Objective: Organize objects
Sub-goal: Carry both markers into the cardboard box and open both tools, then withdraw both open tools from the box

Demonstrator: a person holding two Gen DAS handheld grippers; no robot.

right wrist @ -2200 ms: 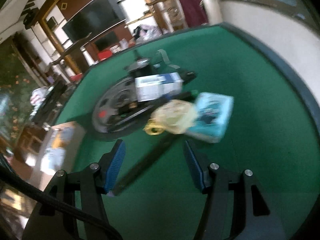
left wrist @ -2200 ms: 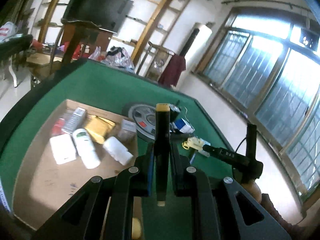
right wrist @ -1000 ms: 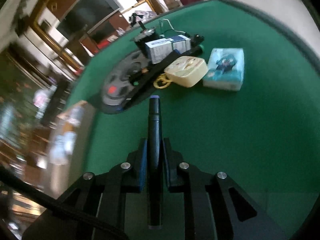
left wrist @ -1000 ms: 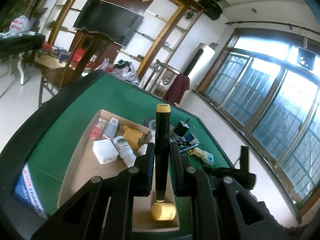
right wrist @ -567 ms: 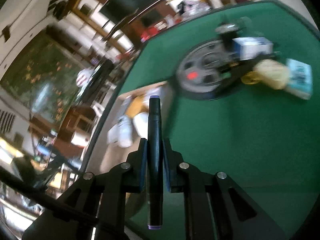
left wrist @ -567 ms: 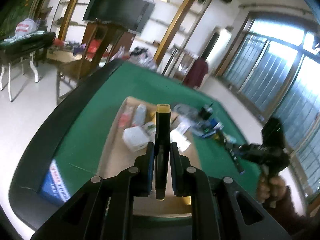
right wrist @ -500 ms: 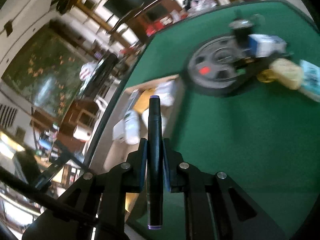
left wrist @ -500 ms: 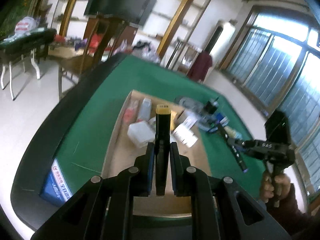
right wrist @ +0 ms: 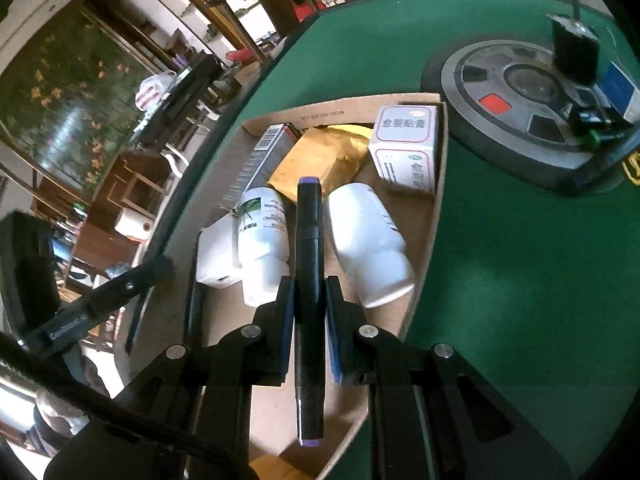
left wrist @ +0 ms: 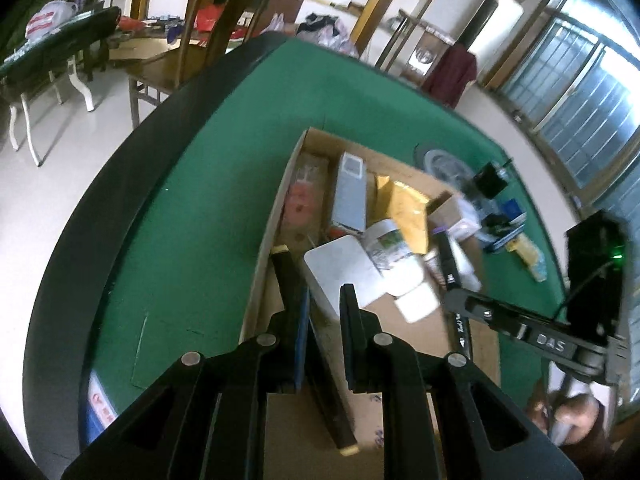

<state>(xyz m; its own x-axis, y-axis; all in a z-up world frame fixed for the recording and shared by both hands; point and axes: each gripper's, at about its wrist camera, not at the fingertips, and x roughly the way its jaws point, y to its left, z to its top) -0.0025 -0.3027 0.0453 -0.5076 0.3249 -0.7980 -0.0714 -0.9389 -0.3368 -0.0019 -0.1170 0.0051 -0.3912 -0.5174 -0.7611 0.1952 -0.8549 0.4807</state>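
Observation:
A shallow cardboard box [left wrist: 276, 204] [right wrist: 438, 208] lies on the green table and holds bottles, boxes and packets. My left gripper [left wrist: 322, 300] is open over the box's near left side. A black marker with yellow ends [left wrist: 308, 340] lies loose between its fingers, along the box's left wall. My right gripper [right wrist: 310, 294] is shut on a black marker with purple ends [right wrist: 309, 272] and holds it over the box, above two white bottles [right wrist: 262, 244]. The right gripper also shows in the left wrist view [left wrist: 452, 292], at the box's right side.
A grey weight plate [right wrist: 516, 108] with a black motor [right wrist: 574, 56] and small boxes sits beyond the box on the right. A yellow packet [right wrist: 320, 160] and a white medicine box [right wrist: 404, 148] fill the box's far end. The table's dark rim [left wrist: 120, 184] runs on the left.
My left gripper has opened and dropped low over the box; the yellow-ended marker has slipped sideways out of its grip. My right gripper has carried the purple-ended marker over the box.

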